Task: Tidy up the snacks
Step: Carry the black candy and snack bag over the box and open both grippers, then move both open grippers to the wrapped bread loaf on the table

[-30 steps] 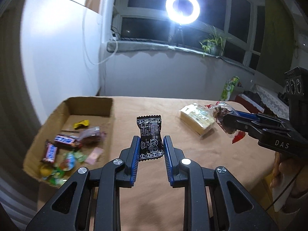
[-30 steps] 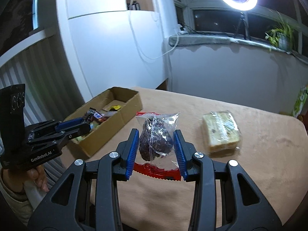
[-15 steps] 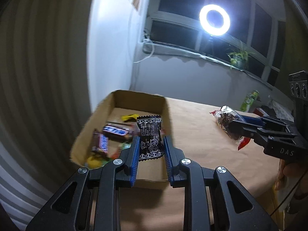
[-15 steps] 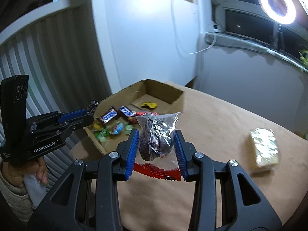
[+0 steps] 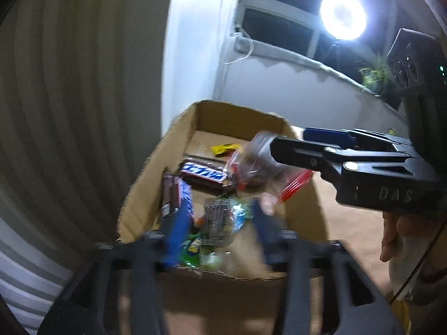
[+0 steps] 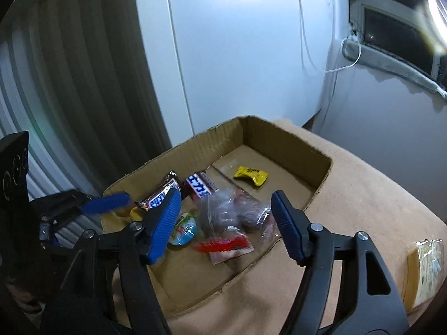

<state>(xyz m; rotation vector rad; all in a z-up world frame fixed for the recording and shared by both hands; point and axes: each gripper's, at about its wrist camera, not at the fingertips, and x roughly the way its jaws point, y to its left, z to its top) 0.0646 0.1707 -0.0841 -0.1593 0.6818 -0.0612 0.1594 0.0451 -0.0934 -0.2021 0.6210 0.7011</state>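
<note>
1. Left wrist view: the left hand-held gripper point(image 5: 216, 229) hangs over the box point(image 5: 139, 212), fingers spread wide, so the dark packet point(image 5: 216, 223) looks just let go, dropping toward the sweets below; blur hides whether it has landed. The right hand-held gripper point(image 5: 282, 150) reaches in beside it.
2. Right wrist view: this gripper's fingers stand wide above the box, the clear bag point(image 6: 232, 215) lying inside, apart from them. Counted: two chocolate bars point(image 6: 199, 185), one yellow sweet point(image 6: 251, 175), one wrapped cake point(image 6: 426, 270) left on the table point(image 6: 363, 189).
</note>
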